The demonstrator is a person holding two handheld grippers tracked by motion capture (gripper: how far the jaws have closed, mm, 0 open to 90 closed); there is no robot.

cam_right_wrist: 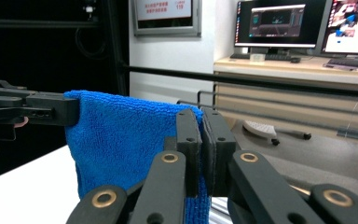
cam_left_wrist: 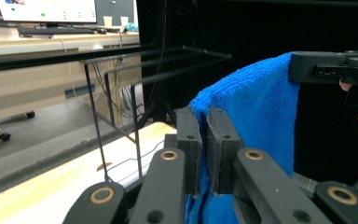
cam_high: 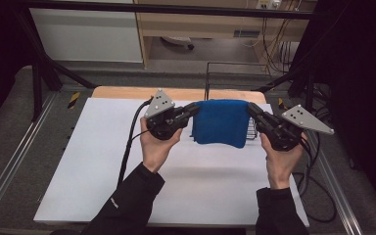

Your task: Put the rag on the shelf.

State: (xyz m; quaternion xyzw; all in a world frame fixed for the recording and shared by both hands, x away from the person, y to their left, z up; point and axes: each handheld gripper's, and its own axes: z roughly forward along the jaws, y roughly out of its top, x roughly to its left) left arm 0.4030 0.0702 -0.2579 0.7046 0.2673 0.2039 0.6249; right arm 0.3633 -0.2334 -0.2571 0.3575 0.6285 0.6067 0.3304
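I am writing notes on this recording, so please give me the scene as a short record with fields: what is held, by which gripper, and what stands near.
held thing: blue towel, folded, hanging in the air above the table
left gripper: shut on the towel's left top corner
right gripper: shut on the towel's right top corner
towel state: stretched between both grippers, lower edge hanging free
behind the towel: black wire rack, standing at the far edge
surface: white table, with a wooden strip at the far side
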